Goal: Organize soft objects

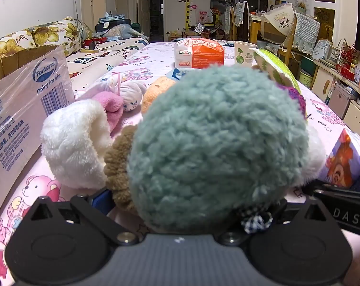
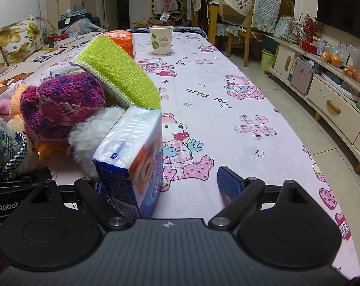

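A big teal fluffy plush (image 1: 218,147) fills the left wrist view and sits between the wide jaws of my left gripper (image 1: 192,202), which is open. Its left pad (image 1: 103,201) shows beside a brown plush (image 1: 118,166); the right finger is hidden. A white plush (image 1: 75,143), a pink one (image 1: 111,104) and an orange knitted toy (image 1: 156,90) lie behind. My right gripper (image 2: 163,183) is open around a tissue pack (image 2: 132,162), which stands against its left finger and apart from the right pad (image 2: 230,183). A purple knitted toy (image 2: 61,104) and a green cloth (image 2: 122,76) lie to its left.
A cardboard box (image 1: 20,109) wrapped in clear film stands at the left on the pink tablecloth (image 2: 227,109). An orange package (image 1: 199,52) and a paper cup (image 2: 161,39) stand at the far end. Chairs and a low cabinet (image 2: 327,109) line the right side.
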{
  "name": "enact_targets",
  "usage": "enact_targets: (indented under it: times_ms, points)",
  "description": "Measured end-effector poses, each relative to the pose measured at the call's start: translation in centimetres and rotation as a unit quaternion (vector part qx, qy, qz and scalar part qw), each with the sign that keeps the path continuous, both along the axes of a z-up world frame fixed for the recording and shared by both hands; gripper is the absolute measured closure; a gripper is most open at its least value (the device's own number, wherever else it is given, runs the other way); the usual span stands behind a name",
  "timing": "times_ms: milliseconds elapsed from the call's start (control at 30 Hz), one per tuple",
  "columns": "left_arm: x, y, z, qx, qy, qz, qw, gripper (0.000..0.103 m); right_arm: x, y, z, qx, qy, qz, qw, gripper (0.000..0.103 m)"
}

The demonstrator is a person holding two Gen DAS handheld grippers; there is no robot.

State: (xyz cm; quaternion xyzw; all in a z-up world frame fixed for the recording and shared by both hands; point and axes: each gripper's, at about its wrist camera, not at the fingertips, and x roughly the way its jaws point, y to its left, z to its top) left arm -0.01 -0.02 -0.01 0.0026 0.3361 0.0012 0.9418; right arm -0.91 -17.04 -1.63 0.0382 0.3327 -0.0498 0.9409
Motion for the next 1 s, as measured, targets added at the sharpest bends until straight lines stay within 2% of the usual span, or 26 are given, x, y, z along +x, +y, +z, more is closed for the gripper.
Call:
enact_targets:
  times_ms: [200,367,500,667,1000]
  points:
    - [-0.3,0.0,0.0,-0.001,0.001,-0.002,1.0000,0.000,-0.1,0.0,0.1,-0.005,0.003,0.003,1.000,0.000]
    - [-0.4,0.4,0.3,-0.003,0.002,-0.016,0.9999,0.001,0.1,-0.1,0.3,-0.005,0.024,0.024,0.999,0.000]
    - [-2.2,0.6,1.2,0.002,-0.020,-0.019,0.9996,0.001,-0.1,0.1,0.7,-0.014,0.034,0.037,0.999,0.000]
    - [-3.7,1.4,3.4,-0.010,-0.053,-0.019,0.9984,0.001,-1.5,1.0,2.4,-0.051,0.010,0.042,0.998,0.000]
    - [-6.3,4.0,8.1,0.003,-0.103,-0.004,0.9947,0.001,-5.6,2.5,7.3,-0.062,-0.082,0.067,0.992,0.000]
